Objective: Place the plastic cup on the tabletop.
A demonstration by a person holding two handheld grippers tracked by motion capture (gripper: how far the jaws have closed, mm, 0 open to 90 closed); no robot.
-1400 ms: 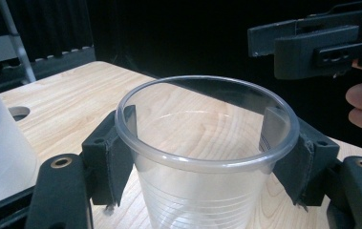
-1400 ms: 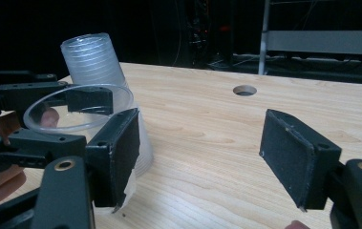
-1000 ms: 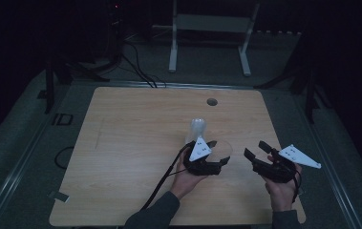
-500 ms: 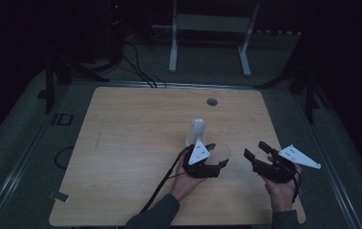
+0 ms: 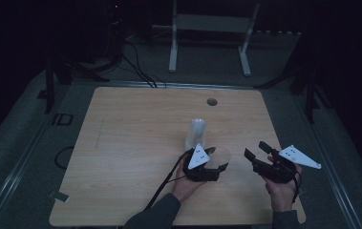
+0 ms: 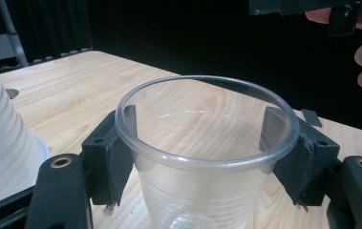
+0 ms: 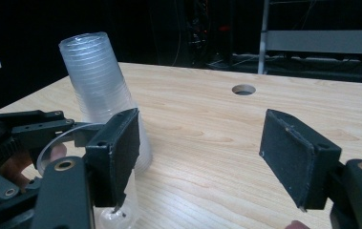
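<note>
Nothing has moved: left gripper (image 5: pixel 215 157) jaws stay clamped on clear cup (image 6: pixel 206 157), right gripper (image 5: pixel 259 151) jaws wide, empty

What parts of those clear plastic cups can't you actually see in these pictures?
- Held cup: its base is cut off by the bottom edge of the left gripper view, where the left gripper clamps it.
- Stack of cups: how many are nested is unclear, as the ridges blur together in the right gripper view.
- Stack's foot: hidden behind the right gripper's near jaw.
</note>
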